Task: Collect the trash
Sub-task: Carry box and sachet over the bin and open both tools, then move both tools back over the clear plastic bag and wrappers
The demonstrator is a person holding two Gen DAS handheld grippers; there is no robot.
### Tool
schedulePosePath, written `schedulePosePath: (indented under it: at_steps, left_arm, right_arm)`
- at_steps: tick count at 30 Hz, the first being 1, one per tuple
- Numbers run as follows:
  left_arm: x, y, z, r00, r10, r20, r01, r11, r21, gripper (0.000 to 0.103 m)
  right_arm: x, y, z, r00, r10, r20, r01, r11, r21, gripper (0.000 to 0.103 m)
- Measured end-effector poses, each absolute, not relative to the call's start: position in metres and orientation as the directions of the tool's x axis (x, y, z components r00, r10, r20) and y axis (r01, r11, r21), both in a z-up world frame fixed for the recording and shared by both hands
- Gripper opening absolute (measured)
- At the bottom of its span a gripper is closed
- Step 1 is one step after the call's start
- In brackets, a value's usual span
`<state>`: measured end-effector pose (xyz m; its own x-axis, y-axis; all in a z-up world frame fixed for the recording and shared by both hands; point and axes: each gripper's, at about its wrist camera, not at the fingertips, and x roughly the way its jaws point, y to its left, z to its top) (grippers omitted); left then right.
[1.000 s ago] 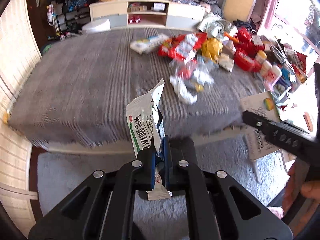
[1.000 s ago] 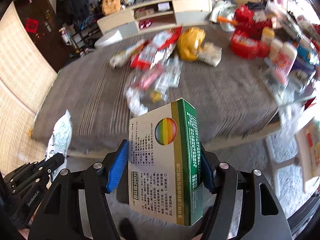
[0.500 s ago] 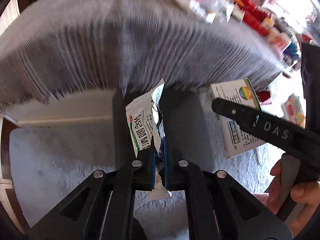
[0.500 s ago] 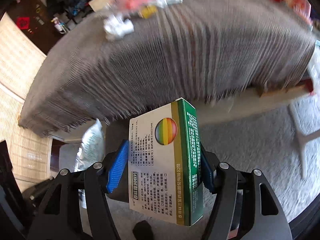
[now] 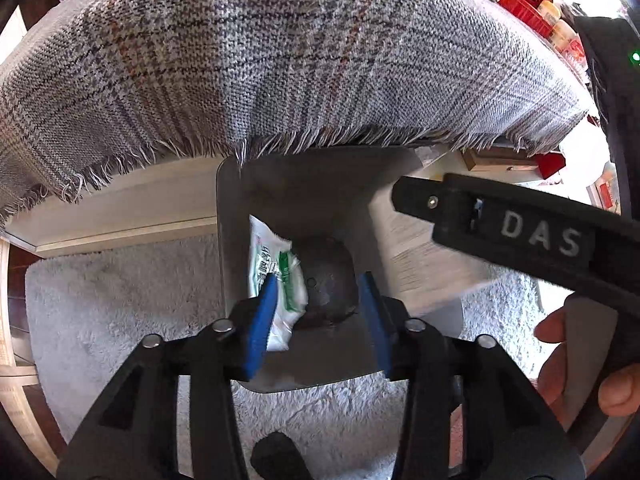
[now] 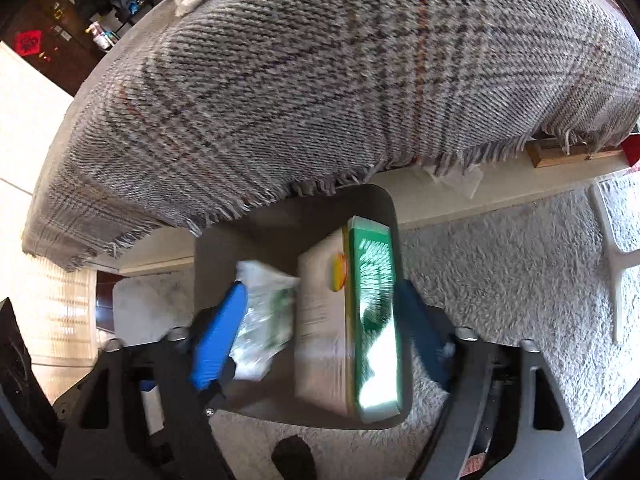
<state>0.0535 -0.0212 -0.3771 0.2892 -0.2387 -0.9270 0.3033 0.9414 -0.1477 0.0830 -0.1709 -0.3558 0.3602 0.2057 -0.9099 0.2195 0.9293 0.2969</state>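
A grey trash bin (image 5: 232, 248) stands on the rug below the table edge; it also shows in the right wrist view (image 6: 208, 264). My left gripper (image 5: 318, 320) is open above the bin, and the white and green wrapper (image 5: 276, 276) is loose by its left pad, dropping into the bin. My right gripper (image 6: 316, 336) is open above the same bin. The green and white box (image 6: 352, 320) is blurred between its pads, falling in. The wrapper (image 6: 264, 316) lies beside it. The right gripper's finger (image 5: 500, 228) crosses the left wrist view.
A grey plaid fringed cloth (image 5: 280, 60) hangs over the table edge just above the bin. A pale shaggy rug (image 6: 500, 272) covers the floor. Red packets and bottles (image 5: 536, 12) sit at the table's far right. A white stool leg (image 6: 616, 260) stands on the right.
Both grippers dipped down below the table edge to over the bin and opened. The wrapper left the left jaws and the box left the right jaws; both are dropping into the bin.
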Motion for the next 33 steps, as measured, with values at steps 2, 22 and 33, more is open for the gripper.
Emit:
schedulePosePath:
  at_steps: [2, 22, 33]
  left_arm:
    - [0.053, -0.02, -0.374, 0.295, -0.235, -0.926, 0.301, 0.943, -0.144, 0.05]
    - [0.088, -0.015, -0.229, 0.523, -0.241, -0.817, 0.253, 0.96, -0.121, 0.095]
    - [0.161, -0.055, -0.2, 0.56, -0.273, -0.782, 0.304, 0.946, -0.113, 0.095]
  right_arm:
    - [0.083, -0.171, -0.349, 0.375, 0.185, -0.908, 0.224, 0.933, 0.282, 0.085]
    - [0.104, -0.278, -0.193, 0.56, -0.022, -0.828, 0.278, 0.947, 0.163, 0.094]
    - [0.179, -0.306, -0.182, 0.575, 0.061, -0.816, 0.263, 0.93, 0.255, 0.09]
